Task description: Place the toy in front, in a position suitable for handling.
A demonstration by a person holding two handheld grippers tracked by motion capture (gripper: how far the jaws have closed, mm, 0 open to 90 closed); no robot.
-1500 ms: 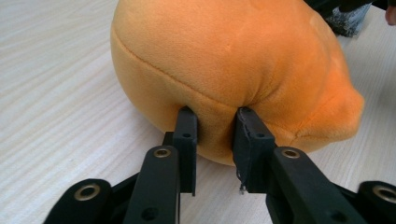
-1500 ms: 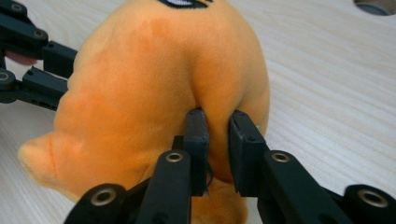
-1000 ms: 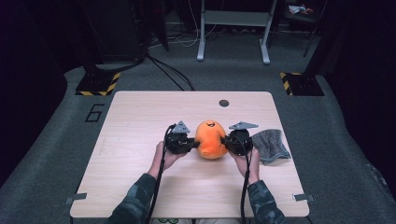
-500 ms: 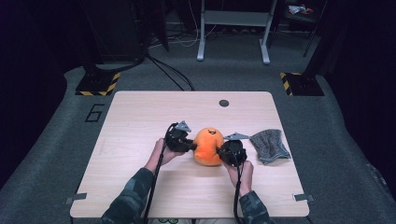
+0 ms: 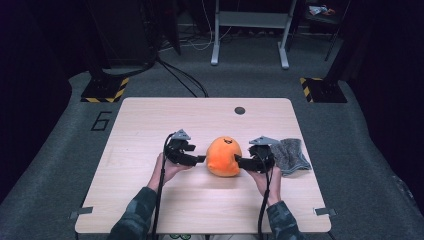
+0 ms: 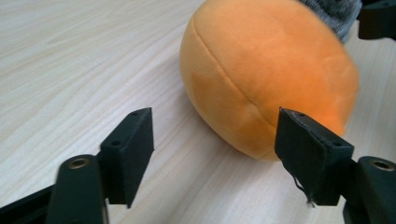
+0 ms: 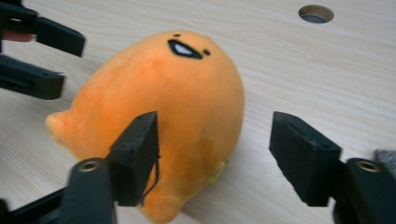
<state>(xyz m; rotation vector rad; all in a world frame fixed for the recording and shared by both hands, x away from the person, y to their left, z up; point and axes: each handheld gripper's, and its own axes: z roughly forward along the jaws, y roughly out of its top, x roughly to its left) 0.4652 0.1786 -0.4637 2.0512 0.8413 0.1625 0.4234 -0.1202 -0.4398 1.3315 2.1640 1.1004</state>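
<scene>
Orange plush (image 5: 224, 156) set on table (image 5: 150, 120), flanked by left gripper (image 5: 199, 159) and right gripper (image 5: 239, 162). Both jaw pairs just opened, nothing pinched. Plush just ahead of each, long axis upright, tilted. Grippers about equally near.

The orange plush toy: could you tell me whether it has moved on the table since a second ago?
No. The orange plush toy lies at the same spot relative to the table hole and grey cloth.
</scene>
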